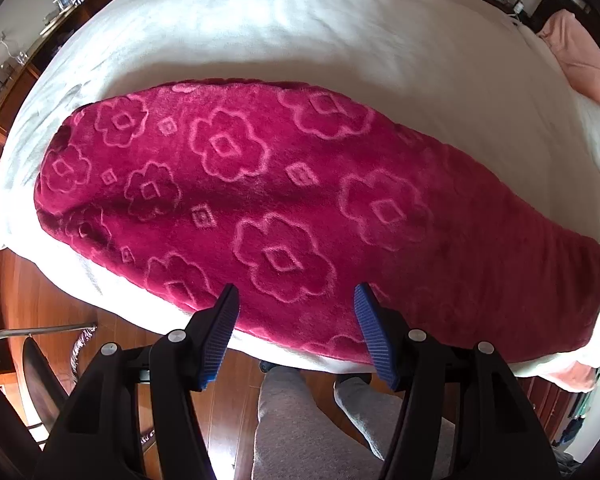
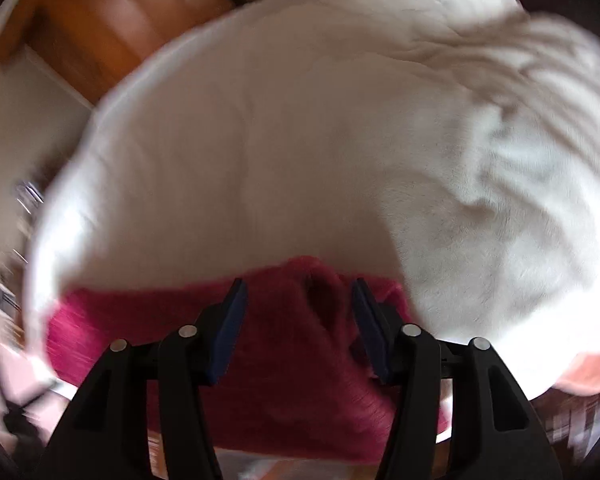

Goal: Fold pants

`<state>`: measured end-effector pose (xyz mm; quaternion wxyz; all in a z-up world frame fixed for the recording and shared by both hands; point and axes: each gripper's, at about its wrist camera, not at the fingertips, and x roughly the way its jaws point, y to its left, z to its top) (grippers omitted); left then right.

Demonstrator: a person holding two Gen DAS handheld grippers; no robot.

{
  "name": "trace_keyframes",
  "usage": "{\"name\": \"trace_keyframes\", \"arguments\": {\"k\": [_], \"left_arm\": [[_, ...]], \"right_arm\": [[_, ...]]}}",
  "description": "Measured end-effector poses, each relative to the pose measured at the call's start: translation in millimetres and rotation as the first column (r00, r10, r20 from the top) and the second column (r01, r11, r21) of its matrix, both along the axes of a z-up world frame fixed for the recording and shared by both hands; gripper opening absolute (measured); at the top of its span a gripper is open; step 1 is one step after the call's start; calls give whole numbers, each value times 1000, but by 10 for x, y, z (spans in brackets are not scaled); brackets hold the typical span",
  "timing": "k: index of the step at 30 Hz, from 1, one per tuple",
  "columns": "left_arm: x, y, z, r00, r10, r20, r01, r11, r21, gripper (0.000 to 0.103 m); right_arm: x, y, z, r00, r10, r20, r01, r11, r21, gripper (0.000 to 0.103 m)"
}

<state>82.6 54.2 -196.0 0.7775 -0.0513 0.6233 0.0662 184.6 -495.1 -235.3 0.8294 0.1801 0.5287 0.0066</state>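
Magenta plush pants (image 1: 284, 200) with a raised flower pattern lie flat across the near side of a white bed (image 1: 300, 32), reaching from left to right. My left gripper (image 1: 296, 300) is open and empty, held above the pants' near edge. In the blurred right wrist view, my right gripper (image 2: 298, 296) is open and empty over one end of the pants (image 2: 300, 352), where a fold or opening shows between the fingers.
The bed's white blanket (image 2: 300, 140) is rumpled at the right. A person's grey-trousered legs (image 1: 300, 420) stand on the wooden floor (image 1: 40, 300) by the bed. A chair (image 1: 28, 360) is at lower left, a pink pillow (image 1: 580, 60) at upper right.
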Motion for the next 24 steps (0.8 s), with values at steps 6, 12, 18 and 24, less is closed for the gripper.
{"name": "trace_keyframes", "arguments": {"k": [6, 12, 18, 24], "left_arm": [[-115, 164, -12, 999, 48, -5, -48, 999, -2, 60], [-280, 499, -82, 989, 147, -26, -147, 989, 1, 60], [-321, 863, -100, 975, 219, -37, -218, 976, 11, 60], [-56, 1235, -101, 975, 218, -32, -218, 976, 1, 60]], "right_arm": [[22, 100, 50, 999, -32, 7, 33, 992, -123, 9], [64, -201, -166, 985, -157, -77, 137, 965, -224, 0], [-70, -334, 4, 983, -185, -12, 182, 974, -139, 16], [242, 284, 346, 990, -121, 79, 126, 990, -65, 45]]}}
